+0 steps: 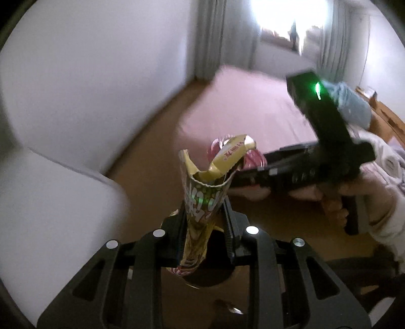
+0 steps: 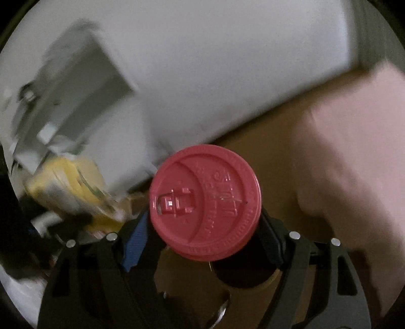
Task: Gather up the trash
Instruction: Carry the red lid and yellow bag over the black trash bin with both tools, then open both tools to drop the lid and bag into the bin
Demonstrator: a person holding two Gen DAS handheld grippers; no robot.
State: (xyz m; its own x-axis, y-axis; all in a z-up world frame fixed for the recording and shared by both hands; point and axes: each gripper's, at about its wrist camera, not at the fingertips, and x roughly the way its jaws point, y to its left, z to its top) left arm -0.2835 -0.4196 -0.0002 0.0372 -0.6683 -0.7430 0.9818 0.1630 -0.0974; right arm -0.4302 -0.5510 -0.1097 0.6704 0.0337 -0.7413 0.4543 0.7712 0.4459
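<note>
My left gripper [image 1: 203, 215] is shut on a torn yellow snack wrapper [image 1: 202, 200], which stands upright between the fingers, its ripped top curling right. My right gripper [image 2: 205, 225] is shut on a cup with a red plastic lid [image 2: 205, 201]; the lid faces the camera and hides the cup body. In the left wrist view the right gripper [image 1: 255, 172] reaches in from the right, a red-patterned cup [image 1: 250, 158] at its tip behind the wrapper. The yellow wrapper shows blurred at the left of the right wrist view [image 2: 73, 187].
A bed with a pink sheet [image 1: 248, 108] lies ahead, also at the right of the right wrist view [image 2: 354, 151]. A white wall [image 1: 88, 88] stands to the left, brown floor [image 1: 152, 164] below. A curtained bright window [image 1: 291, 22] is far behind. A light blue cloth [image 1: 351, 103] lies on the bed.
</note>
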